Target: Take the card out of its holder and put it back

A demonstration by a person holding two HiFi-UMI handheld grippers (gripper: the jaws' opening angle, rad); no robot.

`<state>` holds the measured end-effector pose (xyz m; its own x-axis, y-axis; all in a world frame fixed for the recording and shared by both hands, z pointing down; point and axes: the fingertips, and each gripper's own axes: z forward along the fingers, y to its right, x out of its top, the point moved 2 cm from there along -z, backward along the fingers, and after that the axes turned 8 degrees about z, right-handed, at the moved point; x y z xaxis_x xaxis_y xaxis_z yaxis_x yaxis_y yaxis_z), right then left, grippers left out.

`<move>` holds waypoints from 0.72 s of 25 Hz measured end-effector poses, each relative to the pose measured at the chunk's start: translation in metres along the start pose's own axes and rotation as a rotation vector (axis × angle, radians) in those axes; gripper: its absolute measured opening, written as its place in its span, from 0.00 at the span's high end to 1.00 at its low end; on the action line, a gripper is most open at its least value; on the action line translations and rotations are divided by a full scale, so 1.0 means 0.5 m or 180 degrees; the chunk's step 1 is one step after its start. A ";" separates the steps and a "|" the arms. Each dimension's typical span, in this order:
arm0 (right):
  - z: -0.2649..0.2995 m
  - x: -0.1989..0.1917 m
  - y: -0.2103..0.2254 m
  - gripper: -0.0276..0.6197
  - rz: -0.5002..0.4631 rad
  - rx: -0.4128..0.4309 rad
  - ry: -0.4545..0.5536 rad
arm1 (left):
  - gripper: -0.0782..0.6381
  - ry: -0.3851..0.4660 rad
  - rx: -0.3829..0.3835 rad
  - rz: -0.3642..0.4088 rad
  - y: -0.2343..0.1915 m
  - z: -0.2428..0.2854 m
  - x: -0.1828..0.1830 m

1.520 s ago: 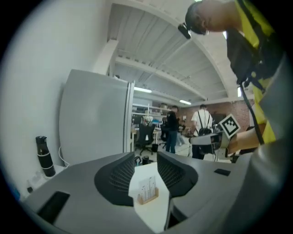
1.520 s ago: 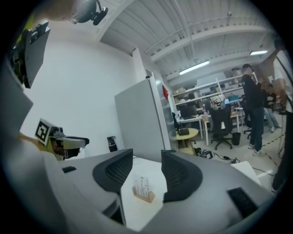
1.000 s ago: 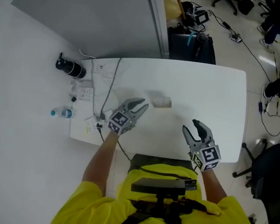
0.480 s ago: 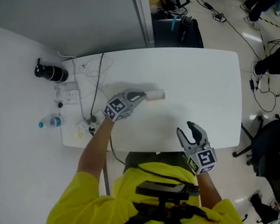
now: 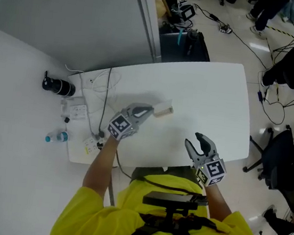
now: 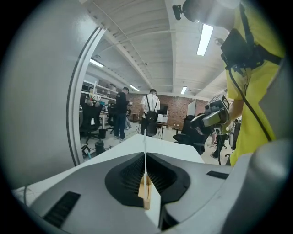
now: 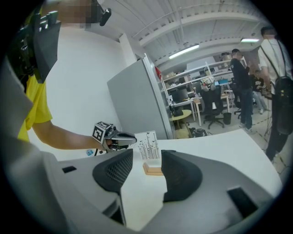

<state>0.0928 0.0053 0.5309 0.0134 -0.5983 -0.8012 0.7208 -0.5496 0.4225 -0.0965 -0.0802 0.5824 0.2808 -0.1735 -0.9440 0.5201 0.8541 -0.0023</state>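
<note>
Grasp step: card (image 6: 145, 157) not yet lifted from its holder (image 6: 146, 195).
Left gripper (image 5: 147, 110) has its fingers parted and straddling the upright card edge-on, with a gap showing on either side. The wooden holder sits just below the fingertips on the desk (image 5: 214, 96). Right gripper (image 5: 193, 140) is empty, fingers wide apart, with card and holder well ahead of them. Next, I judge, the left fingers must pinch the card and draw it straight up without dragging the holder.
</note>
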 end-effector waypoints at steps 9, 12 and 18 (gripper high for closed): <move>0.000 0.075 -0.013 0.65 -0.0075 0.0096 0.0251 | 0.88 0.0621 0.0345 0.0209 -0.010 -0.121 0.224; 0.007 0.090 -0.014 0.65 -0.0068 0.0128 0.0306 | 0.88 0.0772 0.0385 0.0257 -0.003 -0.144 0.274; 0.021 0.106 -0.028 0.65 -0.0113 0.0202 0.0339 | 0.88 0.0731 0.0331 0.0305 0.006 -0.171 0.299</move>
<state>0.0760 -0.0249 0.4868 0.0647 -0.5143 -0.8552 0.6768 -0.6072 0.4164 -0.1219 -0.0619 0.4133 0.1484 0.0317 -0.9884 0.5833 0.8043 0.1134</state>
